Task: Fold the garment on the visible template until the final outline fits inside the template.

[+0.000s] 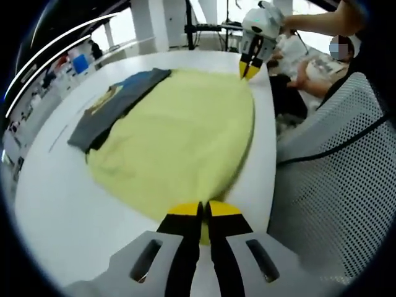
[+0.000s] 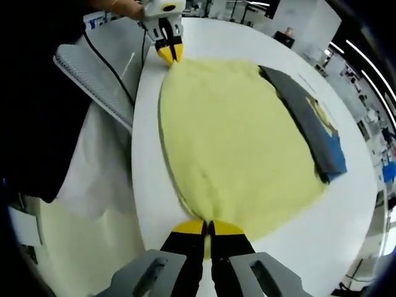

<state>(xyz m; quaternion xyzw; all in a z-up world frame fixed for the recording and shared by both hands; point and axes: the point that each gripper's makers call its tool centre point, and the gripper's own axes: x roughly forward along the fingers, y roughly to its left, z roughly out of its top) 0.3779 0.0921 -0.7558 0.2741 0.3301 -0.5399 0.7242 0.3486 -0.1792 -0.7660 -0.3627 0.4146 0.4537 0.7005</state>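
Observation:
A pale yellow garment [image 1: 179, 136] lies spread over the white table [image 1: 62, 204], stretched between my two grippers. My left gripper [image 1: 205, 211] is shut on its near edge, close to the table's right side. At the far end my right gripper [image 1: 249, 69] is shut on the opposite edge. From the right gripper view the same yellow garment [image 2: 235, 154] runs from my right gripper [image 2: 208, 226], shut on its near hem, to my left gripper [image 2: 170, 54] at the far corner. A dark grey and blue folded cloth [image 1: 117, 105] lies along the garment's far side [image 2: 309, 127].
A grey mesh chair [image 1: 328, 154] stands against the table's edge beside the garment, with a black cable over it. A person's hand [image 2: 127, 7] holds the far gripper. A seated person [image 1: 309, 62] and shelves [image 1: 37, 80] lie beyond the table.

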